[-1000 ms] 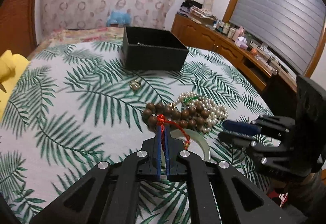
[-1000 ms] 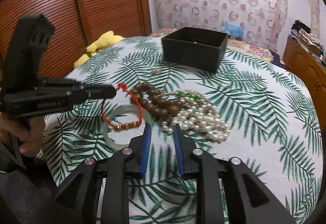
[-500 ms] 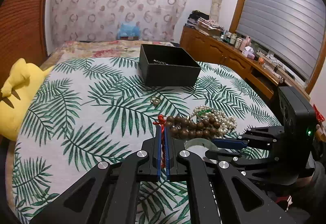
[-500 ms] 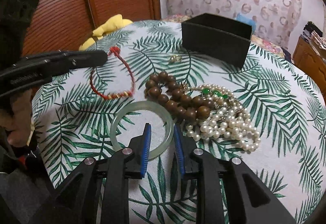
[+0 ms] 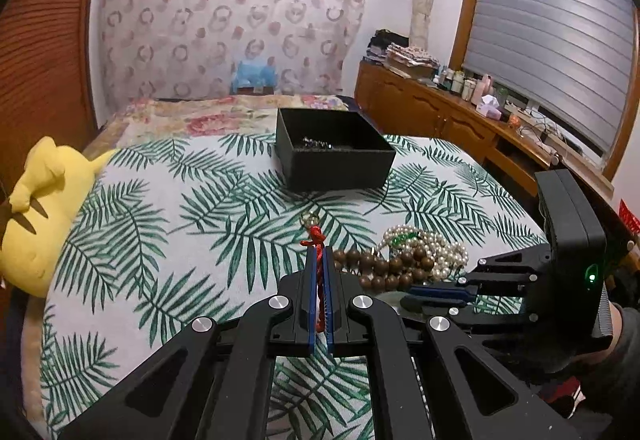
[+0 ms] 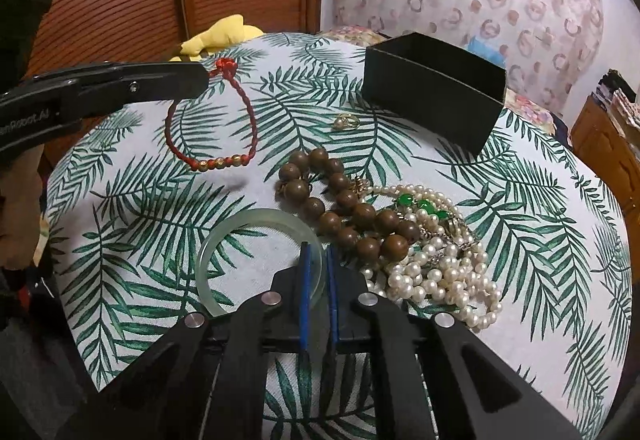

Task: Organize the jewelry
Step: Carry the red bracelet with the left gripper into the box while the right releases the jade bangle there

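My left gripper (image 5: 319, 252) is shut on a red cord bracelet (image 6: 244, 112) and holds it in the air; the bracelet hangs from its tip in the right wrist view, gold beads lowest. My right gripper (image 6: 318, 252) is closed around the rim of a pale green jade bangle (image 6: 224, 240) that lies on the leaf-print cloth. A brown wooden bead bracelet (image 6: 344, 208) and a heap of pearl strands (image 6: 440, 268) lie right of the bangle. A black open box (image 5: 332, 156) stands at the back with a dark chain inside. A small gold ring (image 6: 346, 121) lies near it.
A yellow plush toy (image 5: 36, 208) lies at the left edge of the round table. A wooden sideboard (image 5: 440, 120) with bottles stands along the right wall under a shuttered window. A floral bed (image 5: 192, 116) is behind the table.
My left gripper has risen with the red bracelet, which now hangs clear of the cloth. My right gripper has moved forward and narrowed onto the bangle's rim.
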Demonstrator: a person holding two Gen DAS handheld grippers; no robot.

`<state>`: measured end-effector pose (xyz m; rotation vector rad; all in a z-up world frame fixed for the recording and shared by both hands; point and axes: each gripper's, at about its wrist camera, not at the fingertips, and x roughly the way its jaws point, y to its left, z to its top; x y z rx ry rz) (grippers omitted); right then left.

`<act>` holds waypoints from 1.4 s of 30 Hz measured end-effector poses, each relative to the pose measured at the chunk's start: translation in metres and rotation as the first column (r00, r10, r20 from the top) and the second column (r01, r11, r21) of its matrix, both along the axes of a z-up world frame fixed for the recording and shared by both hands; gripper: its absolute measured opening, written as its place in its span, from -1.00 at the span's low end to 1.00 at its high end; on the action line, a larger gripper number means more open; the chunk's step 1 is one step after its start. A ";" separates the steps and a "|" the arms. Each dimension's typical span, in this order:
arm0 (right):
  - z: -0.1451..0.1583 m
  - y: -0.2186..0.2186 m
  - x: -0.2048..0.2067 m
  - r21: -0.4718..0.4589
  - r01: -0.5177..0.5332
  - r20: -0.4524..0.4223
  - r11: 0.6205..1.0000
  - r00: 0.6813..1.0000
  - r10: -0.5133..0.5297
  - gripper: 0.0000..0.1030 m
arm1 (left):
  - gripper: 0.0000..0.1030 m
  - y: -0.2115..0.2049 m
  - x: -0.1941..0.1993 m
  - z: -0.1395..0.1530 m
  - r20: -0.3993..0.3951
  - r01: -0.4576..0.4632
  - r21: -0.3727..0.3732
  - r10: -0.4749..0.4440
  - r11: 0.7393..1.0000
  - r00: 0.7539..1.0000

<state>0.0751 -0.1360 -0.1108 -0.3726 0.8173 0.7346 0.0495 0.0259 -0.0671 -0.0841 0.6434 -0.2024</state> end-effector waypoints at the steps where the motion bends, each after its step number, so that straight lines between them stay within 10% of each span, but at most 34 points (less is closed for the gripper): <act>1: 0.004 -0.002 -0.001 0.012 0.001 0.008 1.000 1.000 -0.001 -0.84 | -0.96 0.000 0.001 0.001 0.004 0.001 0.002 -0.001 1.000 1.000; 27: 0.086 -0.036 0.135 0.142 0.110 0.219 0.984 0.966 -0.140 -0.84 | -0.96 -0.015 0.088 0.040 0.074 0.052 0.058 -0.056 0.997 0.996; 42: 0.062 -0.020 0.188 0.122 0.084 0.196 0.989 0.975 -0.107 -0.83 | -0.96 -0.021 0.141 0.051 0.068 0.079 0.073 -0.084 0.994 0.994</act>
